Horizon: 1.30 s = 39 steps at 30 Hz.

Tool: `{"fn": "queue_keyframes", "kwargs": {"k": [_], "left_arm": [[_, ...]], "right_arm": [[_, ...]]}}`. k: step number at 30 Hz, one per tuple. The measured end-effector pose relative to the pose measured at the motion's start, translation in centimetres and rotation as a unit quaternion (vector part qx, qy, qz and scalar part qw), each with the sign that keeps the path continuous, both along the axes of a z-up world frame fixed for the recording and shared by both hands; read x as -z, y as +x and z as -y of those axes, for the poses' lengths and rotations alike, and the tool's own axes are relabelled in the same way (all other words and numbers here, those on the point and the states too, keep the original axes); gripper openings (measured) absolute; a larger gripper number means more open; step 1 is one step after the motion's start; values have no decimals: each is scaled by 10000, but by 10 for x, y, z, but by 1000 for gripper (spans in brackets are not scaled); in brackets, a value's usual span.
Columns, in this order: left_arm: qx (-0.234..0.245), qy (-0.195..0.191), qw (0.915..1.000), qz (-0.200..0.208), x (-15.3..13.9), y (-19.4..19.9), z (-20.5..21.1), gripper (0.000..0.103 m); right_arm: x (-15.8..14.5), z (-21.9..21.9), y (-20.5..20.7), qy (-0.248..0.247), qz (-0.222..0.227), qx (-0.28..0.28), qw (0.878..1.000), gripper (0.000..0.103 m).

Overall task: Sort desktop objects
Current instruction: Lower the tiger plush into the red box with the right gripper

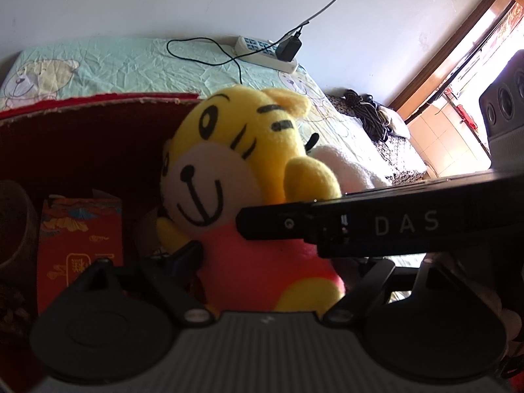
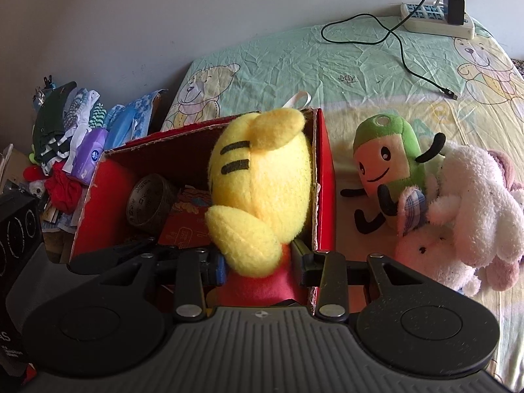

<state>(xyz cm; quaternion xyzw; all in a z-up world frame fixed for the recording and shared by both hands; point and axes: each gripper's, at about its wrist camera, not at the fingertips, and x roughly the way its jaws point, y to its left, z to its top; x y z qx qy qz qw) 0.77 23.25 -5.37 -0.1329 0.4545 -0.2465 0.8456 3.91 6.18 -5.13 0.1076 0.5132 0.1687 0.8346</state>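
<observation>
Two grippers meet on one toy: the yellow tiger plush (image 2: 258,177), with its red body, sits at the right end of the red cardboard box (image 2: 326,177), head above the rim. Your right gripper (image 2: 258,262) has its fingers closed against the toy's red body from both sides, gripping it. In the left wrist view, that right gripper's arm crosses in front of the tiger, and you can read "DAS" in pale letters on it. Your left gripper (image 1: 262,258) has one dark finger (image 1: 183,255) touching the toy's left side; its other finger is hidden behind the crossing arm, so you cannot tell whether it clamps the toy.

Inside the box beside the tiger lie a red envelope (image 1: 78,245) with gold printing too blurred to read and a dark roll of tape (image 2: 149,204) with lettering you cannot make out.

Just right of the box, on the bear-print sheet (image 2: 294,65), sit a green plush (image 2: 389,157) and a white plush (image 2: 471,213), touching each other. A white power strip (image 2: 435,23) with a black charger lies by the wall.
</observation>
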Motion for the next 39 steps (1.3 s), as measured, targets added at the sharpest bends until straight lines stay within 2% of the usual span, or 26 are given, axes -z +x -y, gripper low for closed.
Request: {"fn": "queue_keyframes", "kwargs": {"k": [4,6,14,17,18,21,30,34,39], "left_arm": [[-3,-34,10000,-41,2,2,-1,85],[2,-43,10000,-42,2,2,-1,85],[65,-9,10000,35,1,3,4,85],[68,-70,10000,15,1,5,4,86],[60,-96,9999,-5,1,6,4,86],[53,-112,9999,-14,1,8,5,87],[-22,-217,9997,-99,5,11,0,90],[-55,-208,9997,-72,5,10,-1,92],[-95,-192,9998,-53,6,10,0,94]], "right_arm": [[0,-1,1,-45,9,9,10000,42],[-1,0,0,-23,56,71,10000,48],[-16,6,-10,13,606,202,9980,49],[-19,11,-10,195,797,279,9962,46],[-19,12,-9,232,810,305,9960,41],[-16,11,-8,277,811,358,9957,35],[-5,5,-5,-61,793,297,9964,28],[1,-2,-8,-344,834,200,9957,27],[4,-5,-3,-471,835,132,9953,26]]}}
